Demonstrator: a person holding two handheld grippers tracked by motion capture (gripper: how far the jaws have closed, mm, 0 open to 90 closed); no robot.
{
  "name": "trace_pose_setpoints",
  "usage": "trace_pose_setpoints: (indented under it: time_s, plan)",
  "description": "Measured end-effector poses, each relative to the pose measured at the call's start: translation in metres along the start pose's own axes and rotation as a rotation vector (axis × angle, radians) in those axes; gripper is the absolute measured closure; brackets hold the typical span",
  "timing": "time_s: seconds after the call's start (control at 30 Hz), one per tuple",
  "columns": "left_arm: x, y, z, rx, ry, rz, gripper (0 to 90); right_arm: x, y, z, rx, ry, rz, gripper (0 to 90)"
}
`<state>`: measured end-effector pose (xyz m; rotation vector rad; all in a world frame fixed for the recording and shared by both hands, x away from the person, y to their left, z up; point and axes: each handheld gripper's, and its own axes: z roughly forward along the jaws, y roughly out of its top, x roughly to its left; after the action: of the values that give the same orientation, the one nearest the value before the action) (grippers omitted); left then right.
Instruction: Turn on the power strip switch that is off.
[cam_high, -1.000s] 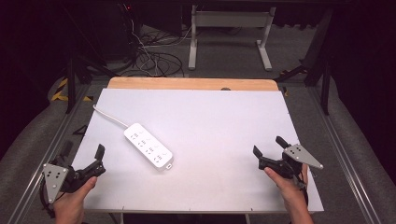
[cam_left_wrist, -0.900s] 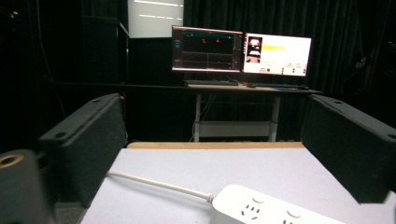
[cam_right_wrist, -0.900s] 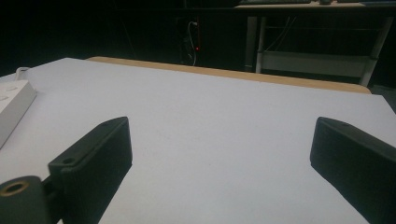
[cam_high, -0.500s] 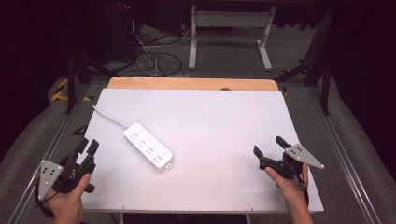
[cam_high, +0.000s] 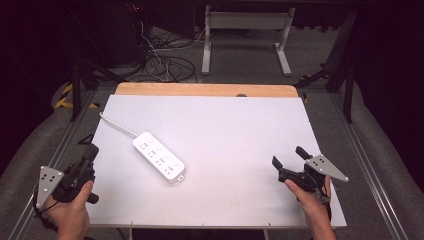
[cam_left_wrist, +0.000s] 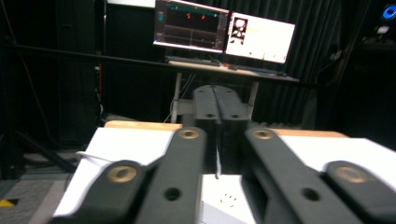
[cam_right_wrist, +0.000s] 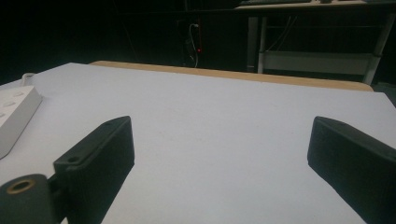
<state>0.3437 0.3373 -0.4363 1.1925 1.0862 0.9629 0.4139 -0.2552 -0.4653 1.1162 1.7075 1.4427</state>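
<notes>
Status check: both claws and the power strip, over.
Left claw just closed, empty, at table's left edge. Right claw open, empty. Power strip flat on table, untouched. Nothing between either claw and it.

The left gripper (cam_high: 89, 154) has just been closing its jaws: a second ago they stood spread wide, and now they meet with nothing between them, as the left gripper view shows. It has also swung round, from pointing toward the power strip (cam_high: 159, 163) to pointing away up the left edge of the surface (cam_high: 225, 125), sitting slightly farther left.
</notes>
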Motion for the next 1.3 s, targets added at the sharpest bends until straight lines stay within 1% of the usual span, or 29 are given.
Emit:
trace_pose_setpoints:
  time_s: [0.03, 0.07, 0.1, 0.23, 0.27, 0.3, 0.37, 0.5, 0.53, 0.57, 0.6, 0.67, 0.73, 0.8, 0.87, 0.9, 1.0, 1.03, 1.07, 1.1, 1.13, 1.17, 1.2, 1.27, 1.3]
  plan:
    - [0.001, 0.004, 0.001, 0.014, -0.002, 0.038, 90.0, 0.000, 0.000, 0.000, 0.002, -0.001, 0.000, 7.9]
    - [0.001, 0.005, 0.002, 0.023, -0.001, 0.051, 90.0, 0.000, 0.000, 0.001, 0.003, -0.001, -0.003, 7.9]
    - [0.002, 0.005, 0.003, 0.025, -0.007, 0.047, 90.0, 0.000, -0.001, 0.001, 0.004, -0.002, -0.003, 7.9]
    - [0.003, 0.005, 0.007, 0.040, -0.005, 0.045, 90.0, -0.001, -0.001, 0.001, 0.006, -0.005, -0.002, 7.9]
    - [0.003, 0.005, 0.009, 0.043, -0.009, 0.038, 90.0, -0.001, -0.001, 0.001, 0.006, -0.005, -0.002, 7.9]
    - [0.002, 0.006, 0.014, 0.056, -0.009, 0.044, 90.0, -0.001, -0.001, 0.001, 0.005, -0.005, -0.002, 7.9]
    - [0.001, 0.007, 0.016, 0.058, -0.011, 0.047, 90.0, -0.001, 0.000, 0.001, 0.006, -0.006, -0.002, 8.0]
    - [-0.003, 0.015, 0.028, 0.065, -0.011, 0.057, 90.0, -0.001, -0.001, 0.001, 0.009, -0.004, 0.000, 8.0]
    - [-0.004, 0.016, 0.030, 0.072, -0.013, 0.060, 90.0, -0.001, -0.001, 0.001, 0.011, -0.004, -0.003, 8.1]
    - [-0.007, 0.019, 0.036, 0.093, -0.014, 0.072, 90.0, -0.001, -0.001, 0.001, 0.012, -0.004, -0.004, 8.1]
    - [-0.007, 0.019, 0.036, 0.093, -0.014, 0.072, 90.0, -0.001, -0.001, 0.001, 0.012, -0.004, -0.002, 8.1]
    - [-0.012, 0.023, 0.042, 0.121, -0.027, 0.088, 90.0, -0.002, -0.001, 0.001, 0.013, -0.006, -0.002, 8.1]
    - [-0.014, 0.024, 0.043, 0.130, -0.031, 0.095, 90.0, -0.001, -0.001, 0.002, 0.013, -0.006, -0.005, 8.1]
    - [-0.016, 0.024, 0.046, 0.161, -0.041, 0.103, 89.9, -0.001, -0.001, 0.002, 0.013, -0.005, -0.005, 8.2]
    - [-0.018, 0.024, 0.049, 0.187, -0.046, 0.096, 90.0, -0.001, -0.001, 0.002, 0.015, -0.005, -0.005, 8.1]
    - [-0.019, 0.024, 0.051, 0.207, -0.052, 0.087, 90.0, -0.001, -0.001, 0.002, 0.015, -0.005, -0.005, 8.1]
    - [-0.021, 0.023, 0.056, 0.265, -0.071, 0.082, 90.0, 0.000, -0.001, 0.003, 0.017, -0.002, -0.002, 8.2]
    - [-0.023, 0.022, 0.061, 0.303, -0.078, 0.088, 90.0, 0.000, -0.001, 0.004, 0.020, -0.003, -0.006, 8.1]
    - [-0.024, 0.022, 0.064, 0.317, -0.083, 0.097, 90.0, 0.000, -0.001, 0.004, 0.020, -0.004, -0.006, 8.1]
    - [-0.024, 0.022, 0.064, 0.317, -0.083, 0.097, 90.0, 0.000, -0.001, 0.004, 0.020, -0.004, -0.006, 8.1]
    - [-0.026, 0.021, 0.070, 0.338, -0.093, 0.099, 90.0, 0.001, -0.001, 0.005, 0.020, -0.001, -0.003, 8.2]
    - [-0.026, 0.021, 0.070, 0.338, -0.093, 0.099, 90.0, 0.001, -0.001, 0.005, 0.020, -0.001, -0.003, 8.2]
    - [-0.027, 0.020, 0.074, 0.350, -0.100, 0.102, 90.0, 0.001, 0.000, 0.005, 0.020, -0.001, -0.003, 8.2]
    - [-0.030, 0.019, 0.080, 0.381, -0.104, 0.118, 90.0, 0.001, 0.000, 0.005, 0.022, 0.001, -0.006, 8.3]
    - [-0.032, 0.019, 0.084, 0.400, -0.099, 0.138, 90.0, 0.001, -0.001, 0.005, 0.024, 0.001, -0.009, 8.3]
